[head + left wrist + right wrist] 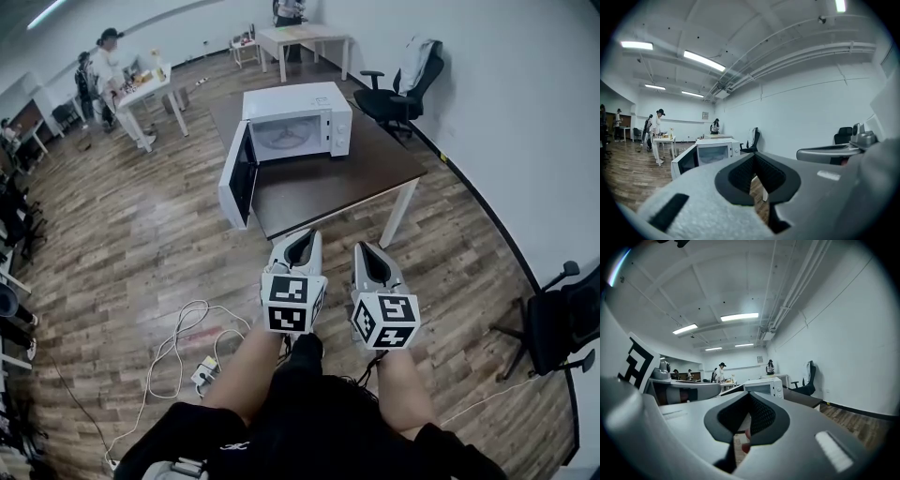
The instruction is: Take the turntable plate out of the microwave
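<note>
The white microwave [298,101] stands on a dark brown desk [342,183], near its far left corner. Its door [235,180] is swung wide open to the left and hangs past the desk edge. Inside the open cavity I can see, only faintly, a pale round shape on the bottom. This is the turntable plate [284,139], in its place in the microwave.

The person stands before the near edge of the desk, well apart from the microwave, and holds the two grippers side by side, pointing toward it. The left gripper [302,236] has its jaws clenched together, with nothing between them. The right gripper [367,251] is also closed and empty. Neither touches the desk or the microwave.

Behind the desk, at the wall, is a black office chair [398,98] with a light cloth over its back. On the wooden floor [141,244], left of the person, lie white cables [178,342] and a power strip [205,375]. Far at the back a person [108,61] stands at a white table [150,86].
</note>
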Demonstrator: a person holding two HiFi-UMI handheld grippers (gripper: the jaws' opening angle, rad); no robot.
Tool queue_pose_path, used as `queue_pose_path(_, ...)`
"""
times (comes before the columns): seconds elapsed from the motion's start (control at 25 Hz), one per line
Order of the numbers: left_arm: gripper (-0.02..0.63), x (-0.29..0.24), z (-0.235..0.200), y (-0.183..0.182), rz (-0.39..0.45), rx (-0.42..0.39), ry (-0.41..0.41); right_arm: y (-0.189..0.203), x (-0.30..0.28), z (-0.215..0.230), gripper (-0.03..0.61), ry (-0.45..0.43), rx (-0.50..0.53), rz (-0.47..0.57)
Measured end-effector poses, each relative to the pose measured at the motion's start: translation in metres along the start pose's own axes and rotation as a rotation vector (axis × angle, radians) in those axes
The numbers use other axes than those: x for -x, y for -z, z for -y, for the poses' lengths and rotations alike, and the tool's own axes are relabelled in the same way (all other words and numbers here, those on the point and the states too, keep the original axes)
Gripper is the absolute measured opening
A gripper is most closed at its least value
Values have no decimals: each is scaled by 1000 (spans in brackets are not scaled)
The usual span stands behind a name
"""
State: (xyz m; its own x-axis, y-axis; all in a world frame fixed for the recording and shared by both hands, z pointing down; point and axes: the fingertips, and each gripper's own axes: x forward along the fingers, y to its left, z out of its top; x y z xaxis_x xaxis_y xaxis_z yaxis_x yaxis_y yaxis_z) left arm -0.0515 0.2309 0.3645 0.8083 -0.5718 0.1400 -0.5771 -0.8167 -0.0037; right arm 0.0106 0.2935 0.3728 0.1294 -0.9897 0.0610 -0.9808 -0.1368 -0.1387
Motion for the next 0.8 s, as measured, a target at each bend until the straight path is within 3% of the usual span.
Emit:
queue_pose_path(0.32, 11, -56, -24, -2, 10, 10, 12, -1, -58, 26, 8, -5, -3, -6)
queue_pose_path(0.8, 11, -173, -100, -18, -16, 53, -4, -20, -193, 60, 9, -21, -7, -34)
